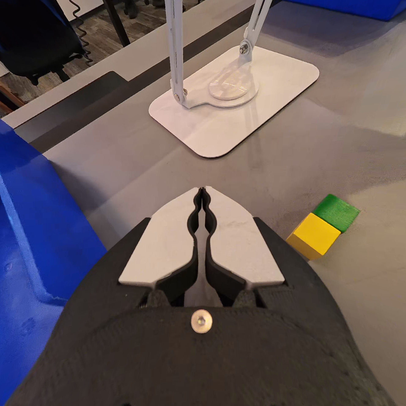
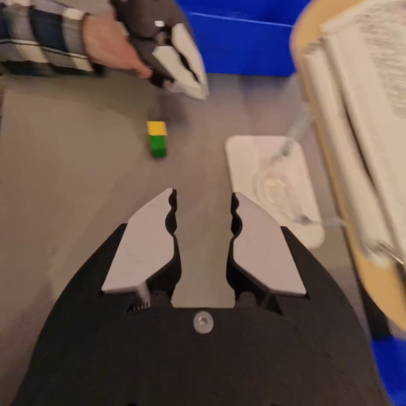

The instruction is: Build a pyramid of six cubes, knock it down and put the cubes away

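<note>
Left tongs (image 1: 201, 188) closed on nothing, right tongs (image 2: 203, 192) spread wide and bare, yellow cube (image 2: 156, 128) touching green cube (image 2: 158, 146) on grey surface (image 2: 77, 175).

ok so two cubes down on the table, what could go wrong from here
1. The yellow cube and green cube sit flush against each other, so placing a third beside them may nudge the row out of line.
2. The white stand base sits close behind the build area; a wide swing could clip its arms.
3. The right wrist view is blurred, suggesting fast motion. The right gripper is open and empty and could overshoot near the cubes.
</note>
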A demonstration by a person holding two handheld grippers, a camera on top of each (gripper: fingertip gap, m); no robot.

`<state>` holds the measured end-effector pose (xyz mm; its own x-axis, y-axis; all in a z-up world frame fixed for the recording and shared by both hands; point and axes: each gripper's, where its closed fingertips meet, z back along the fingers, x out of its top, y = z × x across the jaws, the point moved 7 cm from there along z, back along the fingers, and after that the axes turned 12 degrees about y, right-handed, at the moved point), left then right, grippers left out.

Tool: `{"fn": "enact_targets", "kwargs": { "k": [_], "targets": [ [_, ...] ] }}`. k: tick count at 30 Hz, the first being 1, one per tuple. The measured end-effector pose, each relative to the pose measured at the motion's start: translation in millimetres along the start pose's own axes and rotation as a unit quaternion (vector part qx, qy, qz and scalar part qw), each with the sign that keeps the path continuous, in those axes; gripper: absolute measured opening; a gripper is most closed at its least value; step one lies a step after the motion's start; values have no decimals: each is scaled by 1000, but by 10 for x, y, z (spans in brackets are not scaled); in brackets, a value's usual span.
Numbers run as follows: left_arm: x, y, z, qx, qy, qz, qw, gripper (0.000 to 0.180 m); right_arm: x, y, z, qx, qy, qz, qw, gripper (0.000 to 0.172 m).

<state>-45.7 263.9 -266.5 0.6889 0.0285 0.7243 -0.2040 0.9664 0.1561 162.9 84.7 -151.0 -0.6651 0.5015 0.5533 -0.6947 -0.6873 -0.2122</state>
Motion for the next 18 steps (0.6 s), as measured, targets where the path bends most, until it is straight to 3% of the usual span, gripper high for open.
{"fn": "enact_targets", "kwargs": {
  "k": [5,12,15,18],
  "targets": [
    [0,46,68,3,-13,11,1000,0,362,467,-839,78,43,53,995,58],
    [33,19,95,-6,-20,0,1000,0,446,698,-1504,104,105,70,987,57],
    [52,-7,107,-10,-24,-6,1000,0,443,686,-1627,112,112,64,985,50],
    [64,-21,117,-12,-27,-10,1000,0,424,684,-1714,135,115,61,982,29]
  ]
}}
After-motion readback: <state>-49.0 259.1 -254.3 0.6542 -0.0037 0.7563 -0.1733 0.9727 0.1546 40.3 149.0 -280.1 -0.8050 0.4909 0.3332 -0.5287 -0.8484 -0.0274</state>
